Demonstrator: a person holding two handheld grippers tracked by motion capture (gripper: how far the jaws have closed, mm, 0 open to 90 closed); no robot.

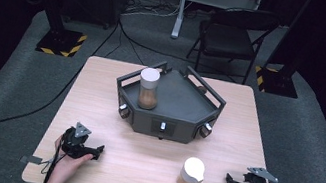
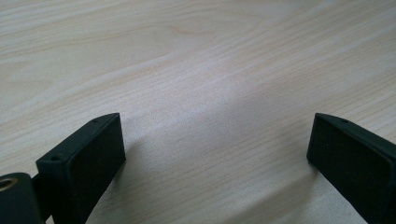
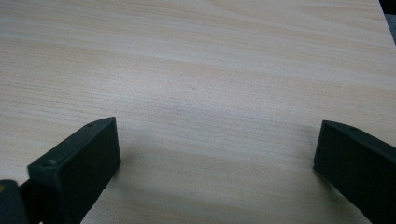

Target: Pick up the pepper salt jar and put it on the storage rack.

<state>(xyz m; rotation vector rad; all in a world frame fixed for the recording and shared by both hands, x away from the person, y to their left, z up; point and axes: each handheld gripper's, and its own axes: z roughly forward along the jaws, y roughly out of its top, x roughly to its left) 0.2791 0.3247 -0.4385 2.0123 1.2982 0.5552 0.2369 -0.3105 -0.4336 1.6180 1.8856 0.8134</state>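
Here, right gripper [image 1: 232,181] open, near jar [image 1: 191,173]

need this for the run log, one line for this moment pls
left gripper: open, empty | right gripper: open, empty | near jar: on table | far jar: on tray

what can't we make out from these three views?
- Small brown thing at the tray's back right: high view, too small to identify.
- Front panel control: high view, too small to read.
- Contents of the near jar: high view, its white lid covers most of it.
- Both gripper views: bare table between open jaws; jars fall outside the edges.
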